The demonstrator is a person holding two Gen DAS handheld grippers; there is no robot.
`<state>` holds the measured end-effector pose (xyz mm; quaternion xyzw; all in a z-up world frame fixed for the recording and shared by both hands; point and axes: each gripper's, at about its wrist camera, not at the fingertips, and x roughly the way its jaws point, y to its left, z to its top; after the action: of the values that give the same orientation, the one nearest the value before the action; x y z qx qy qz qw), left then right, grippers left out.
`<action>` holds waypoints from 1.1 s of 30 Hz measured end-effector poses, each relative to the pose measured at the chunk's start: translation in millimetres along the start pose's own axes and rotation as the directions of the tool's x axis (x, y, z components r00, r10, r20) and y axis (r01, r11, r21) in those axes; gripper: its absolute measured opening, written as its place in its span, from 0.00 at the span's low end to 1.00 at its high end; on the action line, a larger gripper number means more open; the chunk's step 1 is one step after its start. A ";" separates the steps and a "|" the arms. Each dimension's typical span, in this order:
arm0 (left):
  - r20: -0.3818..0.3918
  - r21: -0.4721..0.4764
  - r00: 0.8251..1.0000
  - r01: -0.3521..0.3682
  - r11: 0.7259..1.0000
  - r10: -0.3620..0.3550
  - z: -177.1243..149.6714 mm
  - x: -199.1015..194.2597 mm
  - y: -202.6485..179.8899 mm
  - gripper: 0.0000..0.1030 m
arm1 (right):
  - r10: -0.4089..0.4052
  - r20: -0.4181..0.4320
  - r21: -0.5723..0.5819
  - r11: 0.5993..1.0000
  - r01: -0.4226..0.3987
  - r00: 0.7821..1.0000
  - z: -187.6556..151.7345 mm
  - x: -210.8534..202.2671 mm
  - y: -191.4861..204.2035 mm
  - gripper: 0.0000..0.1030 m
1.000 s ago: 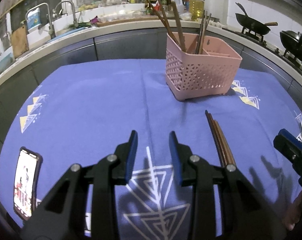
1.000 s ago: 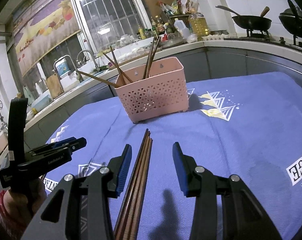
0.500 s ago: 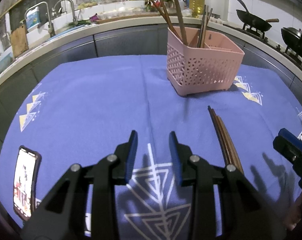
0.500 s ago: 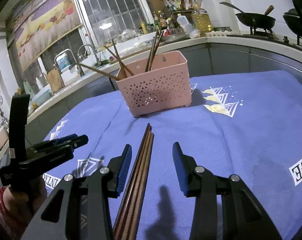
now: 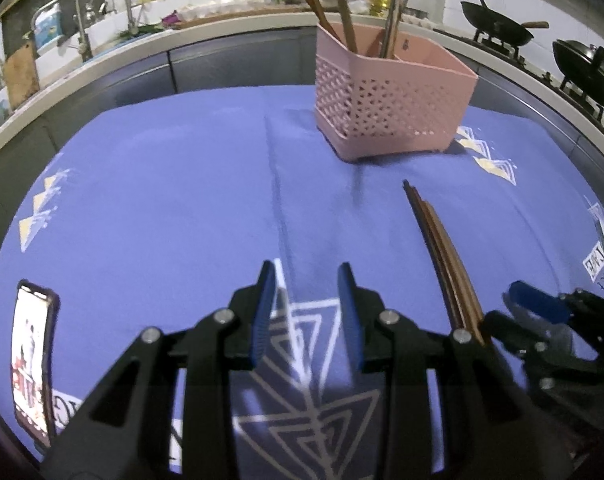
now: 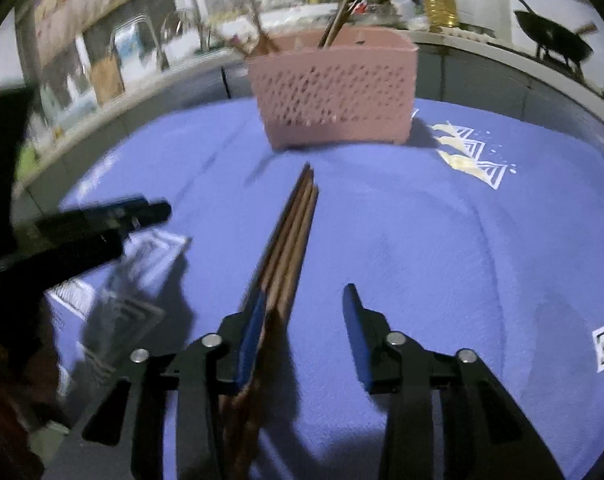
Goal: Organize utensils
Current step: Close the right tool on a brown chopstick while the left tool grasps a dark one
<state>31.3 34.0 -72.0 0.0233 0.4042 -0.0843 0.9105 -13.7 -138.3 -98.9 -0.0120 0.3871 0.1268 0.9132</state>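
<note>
Chopsticks lined up for my right gripper, rack ahead.

Left view: my left gripper (image 5: pixel 306 280) hangs spread and empty over the blue cloth (image 5: pixel 162 184); the bundle of brown wooden chopsticks (image 5: pixel 441 248) lies flat to its right, short of the pink perforated plastic basket (image 5: pixel 389 104). Right view: my right gripper (image 6: pixel 305 306) is spread, the chopsticks (image 6: pixel 292 248) touching its left finger. I judge them light, stiff and slippery, so I'd pinch mid-length.

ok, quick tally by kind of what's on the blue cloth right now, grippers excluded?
Pink utensil basket: 1
Bundle of loose brown chopsticks: 1 (individual sticks too close together to count)
Phone: 1
Total: 3 things on the tablecloth. The basket already holds several upright utensils; their number is not clear.
</note>
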 end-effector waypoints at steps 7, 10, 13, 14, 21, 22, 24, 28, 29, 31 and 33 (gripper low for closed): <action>-0.030 0.003 0.997 0.078 0.997 -0.078 -0.9 1.6 -9.5 0.30 | -0.043 0.002 -0.048 0.998 0.043 0.999 -2.7 0.4 -0.7 0.33; -0.064 0.006 0.988 0.141 0.990 -0.140 -1.9 5.7 -20.1 0.30 | -0.024 -0.006 -0.025 0.999 0.024 1.000 -1.5 -1.6 -4.1 0.33; -0.099 0.007 0.975 0.198 0.980 -0.196 -4.0 11.1 -31.6 0.30 | -0.041 0.007 -0.034 0.999 0.042 0.999 -1.1 -1.8 -7.4 0.33; -0.109 0.008 0.973 0.207 0.978 -0.205 -4.6 12.7 -35.0 0.30 | -0.060 0.012 -0.035 0.998 0.060 0.998 -0.8 -2.2 -9.1 0.33; -0.148 0.045 0.966 0.222 0.974 -0.213 -9.8 21.2 -60.5 0.30 | -0.049 0.018 0.065 0.997 0.048 0.999 -4.2 -5.4 -38.8 0.33; -0.151 0.051 0.967 0.214 0.976 -0.204 -10.2 22.6 -62.4 0.30 | -0.043 0.018 0.070 0.997 0.042 0.999 -5.5 -5.3 -40.7 0.33; -0.141 0.065 0.972 0.198 0.978 -0.187 -10.1 23.1 -66.5 0.30 | -0.032 0.023 0.081 0.996 0.030 0.999 -6.8 -5.6 -43.3 0.33; -0.147 0.074 0.974 0.184 0.980 -0.172 -8.4 24.5 -69.4 0.30 | -0.012 0.033 0.091 0.996 0.009 0.999 -7.5 -7.0 -45.8 0.33; -0.145 0.076 0.975 0.178 0.981 -0.166 -8.1 24.3 -69.8 0.30 | -0.009 0.035 0.090 0.996 0.006 0.999 -7.6 -7.2 -46.5 0.33; -0.144 0.073 0.977 0.167 0.983 -0.155 -6.8 25.6 -68.8 0.30 | -0.003 0.039 0.093 0.996 -0.001 0.999 -7.6 -7.1 -47.3 0.33; -0.142 0.086 0.979 0.162 0.983 -0.149 -5.6 26.8 -69.9 0.30 | 0.004 0.042 0.093 0.996 -0.008 0.999 -7.6 -6.7 -48.4 0.33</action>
<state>32.8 -37.9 -93.8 0.0415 0.4609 -0.1731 0.8694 -11.8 -187.5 -103.1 0.0346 0.3734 0.1115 0.9203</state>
